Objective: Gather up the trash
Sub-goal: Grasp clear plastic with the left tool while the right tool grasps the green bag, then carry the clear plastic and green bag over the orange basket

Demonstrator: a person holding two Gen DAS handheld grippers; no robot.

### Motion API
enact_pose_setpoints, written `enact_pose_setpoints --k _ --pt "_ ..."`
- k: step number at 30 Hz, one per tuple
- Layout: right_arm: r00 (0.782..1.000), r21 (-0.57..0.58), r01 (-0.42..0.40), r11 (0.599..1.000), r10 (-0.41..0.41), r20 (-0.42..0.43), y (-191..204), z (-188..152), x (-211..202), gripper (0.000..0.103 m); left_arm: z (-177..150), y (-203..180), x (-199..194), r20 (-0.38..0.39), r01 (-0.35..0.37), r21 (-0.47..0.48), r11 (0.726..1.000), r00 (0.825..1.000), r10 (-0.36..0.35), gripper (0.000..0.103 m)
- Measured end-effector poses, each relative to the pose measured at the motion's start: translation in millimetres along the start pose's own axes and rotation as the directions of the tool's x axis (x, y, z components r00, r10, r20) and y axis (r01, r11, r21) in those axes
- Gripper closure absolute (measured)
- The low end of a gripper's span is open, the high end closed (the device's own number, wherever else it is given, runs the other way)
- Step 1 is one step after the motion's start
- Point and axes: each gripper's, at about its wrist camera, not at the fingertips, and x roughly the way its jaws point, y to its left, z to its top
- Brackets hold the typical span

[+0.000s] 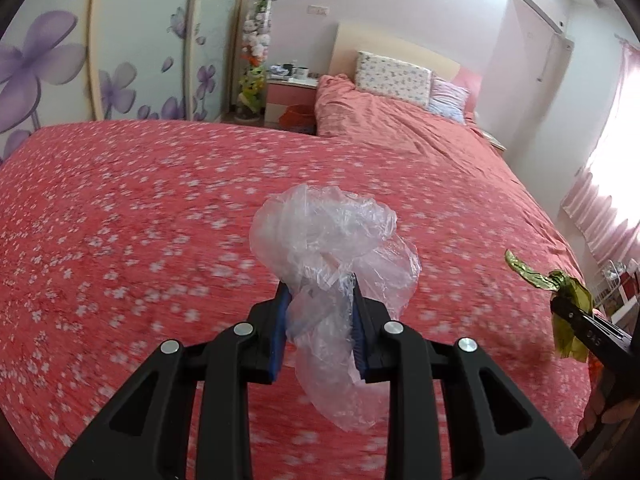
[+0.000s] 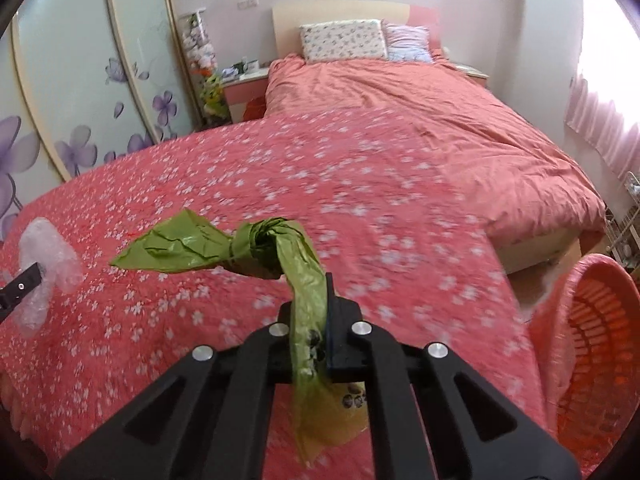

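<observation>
I am holding the left hand-held gripper point(image 1: 320, 312) clamped on a crumpled clear plastic bag point(image 1: 332, 256), its blue pads pressing the film from both sides, and the bag is hanging in the air above the bed point(image 1: 120, 208) with its pink flowered cover. My right hand-held gripper point(image 2: 320, 312) is closed tight on a green plastic bag point(image 2: 256, 246), a knotted strip with one twisted end sticking out to the left and the other end trailing down between the arms of the tool. That lower end is carrying dark paw-like prints, but I am finding no readable words there. In the left wrist view the right tool is showing only at the far right edge, cut off by the frame, with small pale characters on its black finger that are too blurred for me to read; fingertips point(image 1: 596, 412) of the person are peeking in below it. The bed cover nearest both cameras is smeared, so its flowers are reading as white blotches. Only the right wrist view is showing the orange slatted basket point(image 2: 592, 344) beside the bed at the right, partly cropped by the lens rim. The bedside stand point(image 1: 290, 84) is holding small items I am not able to make out.
</observation>
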Motion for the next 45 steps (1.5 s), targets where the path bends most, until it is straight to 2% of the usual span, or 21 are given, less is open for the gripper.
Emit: enact_pose_setpoints --k 13,26,32,39,45 --pt "0.995 0.08 0.045 0.996 -0.053 0.089 -53.5 -22.3 -73.4 0.099 -11.6 -82.2 -23.7 0.002 0.09 0.108 0.99 0.996 -0.09 0.076" --pt "0.985 0.196 0.094 0.976 -0.12 0.123 -120.8 -51.6 -120.7 0.099 -33.9 -153.8 -34.9 -0.023 0.188 0.207 0.96 0.982 -0.187 0.076" --pt "0.98 0.302 0.11 0.947 -0.153 0.124 -161.3 -69.7 -136.0 0.099 -48.9 -191.4 -39.8 -0.055 0.267 0.244 0.932 0.963 -0.262 0.076" --pt "0.97 0.404 0.164 0.9 -0.221 0.099 -207.4 -89.6 -144.6 0.099 -66.3 -239.4 -41.6 -0.092 0.344 0.288 0.894 0.939 -0.332 0.076" --pt "0.96 0.477 0.21 0.854 -0.273 0.067 -245.8 -104.4 -147.9 0.099 -81.6 -278.9 -35.1 -0.144 0.412 0.309 0.857 0.911 -0.386 0.076"
